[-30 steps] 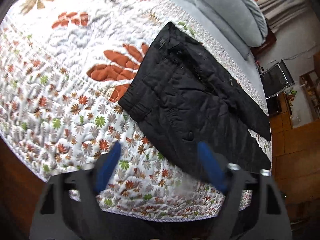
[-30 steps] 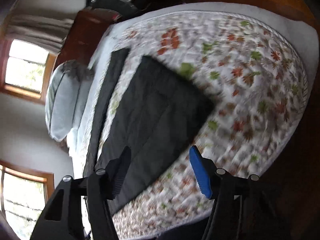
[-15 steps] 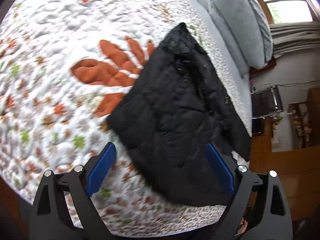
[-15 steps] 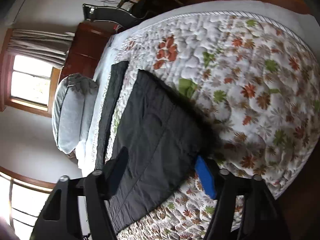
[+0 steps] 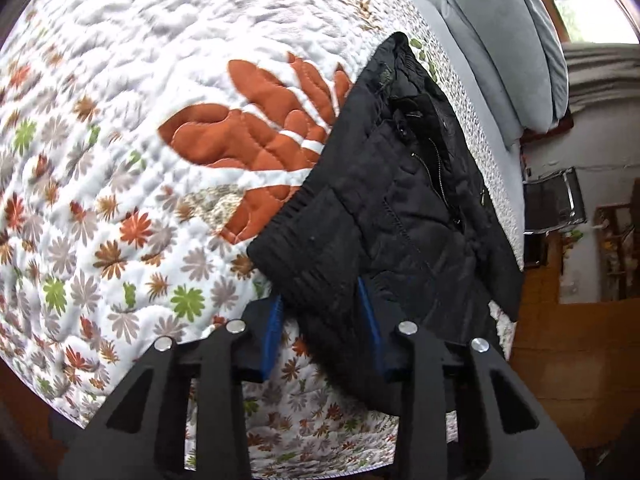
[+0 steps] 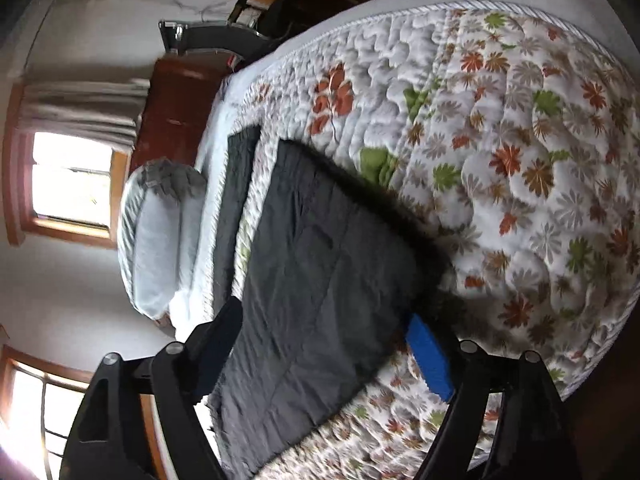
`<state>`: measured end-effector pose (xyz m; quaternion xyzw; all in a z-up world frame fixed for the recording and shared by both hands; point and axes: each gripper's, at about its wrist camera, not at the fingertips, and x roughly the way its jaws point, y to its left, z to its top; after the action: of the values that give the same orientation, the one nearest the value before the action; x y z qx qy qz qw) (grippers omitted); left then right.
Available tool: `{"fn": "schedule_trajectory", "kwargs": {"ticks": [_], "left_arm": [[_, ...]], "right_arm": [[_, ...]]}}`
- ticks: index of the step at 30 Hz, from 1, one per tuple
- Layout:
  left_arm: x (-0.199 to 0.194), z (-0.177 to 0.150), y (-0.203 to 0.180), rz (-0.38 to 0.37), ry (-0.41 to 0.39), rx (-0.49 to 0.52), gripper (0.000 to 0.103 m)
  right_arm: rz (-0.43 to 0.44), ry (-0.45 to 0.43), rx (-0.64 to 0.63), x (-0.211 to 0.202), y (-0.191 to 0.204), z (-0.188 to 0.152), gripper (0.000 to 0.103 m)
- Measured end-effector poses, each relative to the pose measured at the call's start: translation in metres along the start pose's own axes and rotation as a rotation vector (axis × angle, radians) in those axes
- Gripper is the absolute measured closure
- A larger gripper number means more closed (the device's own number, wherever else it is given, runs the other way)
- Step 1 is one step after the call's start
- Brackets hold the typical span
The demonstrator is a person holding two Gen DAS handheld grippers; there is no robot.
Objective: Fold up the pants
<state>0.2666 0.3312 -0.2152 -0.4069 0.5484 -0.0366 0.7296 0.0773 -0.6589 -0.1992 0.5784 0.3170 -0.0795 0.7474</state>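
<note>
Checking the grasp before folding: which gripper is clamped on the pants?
The left gripper, jaws just closed further, pinches the pants at the waistband corner; the right gripper, jaws just opening, only straddles a leg end.

Quilt (image 5: 132,92) bare and open left of pants (image 5: 400,208): free passage there. Grey pillows (image 5: 508,40) block far bed end. Chair (image 5: 554,200) stands beyond bed edge, clear of the quilt.

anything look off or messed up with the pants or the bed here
Nothing looks damaged or spilled. The black pants lie askew near the edge of the floral quilt, fly unzipped, waistband corner bunched between the left gripper pads, whose jaws have just been closing. The right gripper straddles the leg end, jaws just opening.
</note>
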Motion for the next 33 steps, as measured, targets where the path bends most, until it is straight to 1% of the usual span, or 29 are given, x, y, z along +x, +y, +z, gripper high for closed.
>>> {"fn": "schedule_trajectory", "kwargs": {"ticks": [2,3,4,5,6,7,8,10,13,16,21,23,27,29,31,33], "left_arm": [[0.001,0.002,-0.002,-0.017,-0.004,-0.006,0.057],[0.003,0.003,-0.006,-0.022,-0.01,0.004,0.052],[0.002,0.001,-0.009,-0.008,-0.015,0.016,0.051],[0.002,-0.003,-0.012,0.021,-0.02,0.037,0.051],[0.003,-0.003,-0.017,0.048,-0.029,0.055,0.057],[0.003,-0.005,-0.02,0.072,-0.036,0.068,0.07],[0.004,-0.005,-0.019,0.071,-0.037,0.061,0.072],[0.002,-0.005,-0.012,0.05,-0.035,0.035,0.078],[-0.003,-0.009,-0.009,0.043,-0.029,0.041,0.082],[-0.011,-0.009,-0.011,0.029,-0.016,0.028,0.084],[-0.025,-0.012,-0.015,0.05,0.026,0.021,0.084],[-0.032,-0.014,-0.01,0.052,0.03,0.006,0.084],[-0.048,-0.019,0.007,0.061,0.037,-0.034,0.084],[-0.048,-0.022,0.015,0.067,0.046,-0.044,0.084],[-0.044,-0.024,0.033,0.071,0.055,-0.081,0.084],[-0.038,-0.024,0.047,0.05,0.06,-0.116,0.084]], "right_arm": [[0.007,0.003,-0.007,0.001,0.001,0.0,0.023],[-0.001,0.001,-0.012,0.002,0.001,0.0,0.027],[-0.01,0.002,-0.023,0.004,0.002,0.002,0.038],[-0.016,0.005,-0.034,0.005,0.004,0.003,0.054],[-0.023,0.001,-0.055,0.005,0.006,0.004,0.064],[-0.025,0.0,-0.072,0.006,0.009,0.005,0.083],[-0.024,-0.001,-0.084,0.005,0.01,0.005,0.087],[-0.029,0.0,-0.108,0.003,0.012,0.004,0.089],[-0.039,0.0,-0.128,-0.002,0.014,0.004,0.09],[-0.051,-0.007,-0.128,-0.009,0.015,0.003,0.091],[-0.067,-0.008,-0.15,-0.024,0.024,0.001,0.091],[-0.084,0.006,-0.175,-0.031,0.031,-0.001,0.091],[-0.091,0.024,-0.214,-0.04,0.041,-0.007,0.091],[-0.115,0.037,-0.237,-0.038,0.04,-0.01,0.091],[-0.167,0.065,-0.244,-0.027,0.033,-0.017,0.091],[-0.216,0.083,-0.238,-0.016,0.021,-0.021,0.091]]}}
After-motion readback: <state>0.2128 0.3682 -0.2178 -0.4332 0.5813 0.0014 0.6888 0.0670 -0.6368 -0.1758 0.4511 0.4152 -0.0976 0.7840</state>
